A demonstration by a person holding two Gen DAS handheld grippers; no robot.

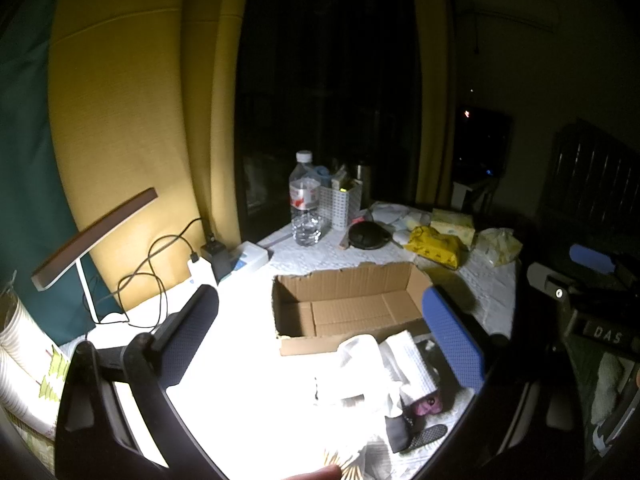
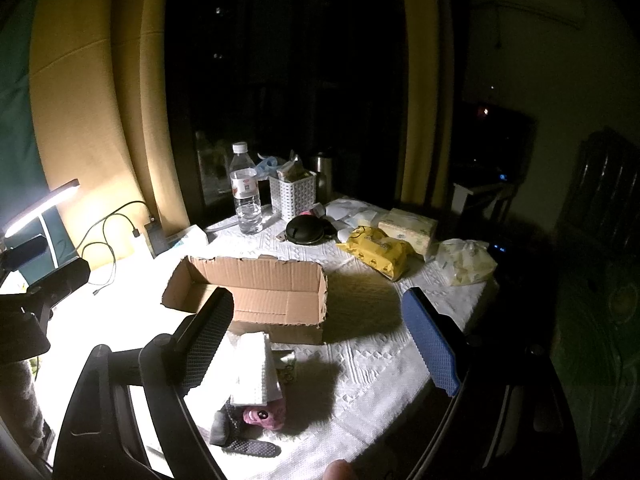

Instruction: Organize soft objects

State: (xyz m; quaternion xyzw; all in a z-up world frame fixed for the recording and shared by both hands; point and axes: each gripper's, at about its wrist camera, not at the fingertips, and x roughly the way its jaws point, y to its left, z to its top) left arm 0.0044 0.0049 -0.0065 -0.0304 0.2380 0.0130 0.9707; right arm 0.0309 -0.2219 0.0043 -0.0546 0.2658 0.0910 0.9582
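An open cardboard box (image 1: pixel 348 304) (image 2: pixel 256 292) stands empty on the white tablecloth. In front of it lies a pile of soft things: white folded cloths (image 1: pixel 368 368) (image 2: pixel 252 368), a pink plush toy (image 1: pixel 426 404) (image 2: pixel 264 416) and a dark patterned sock (image 1: pixel 424 436) (image 2: pixel 250 446). My left gripper (image 1: pixel 324 332) is open and empty above the pile. My right gripper (image 2: pixel 320 332) is open and empty, hovering just right of the pile. The right gripper also shows in the left wrist view at the right edge (image 1: pixel 576 300).
Behind the box stand a water bottle (image 2: pixel 246 196), a white basket (image 2: pixel 294 194), a black round pouch (image 2: pixel 306 230), a yellow wipes pack (image 2: pixel 378 252) and tissue packs (image 2: pixel 412 230). A lit desk lamp (image 2: pixel 38 210) and charger cables (image 1: pixel 156 280) are at the left.
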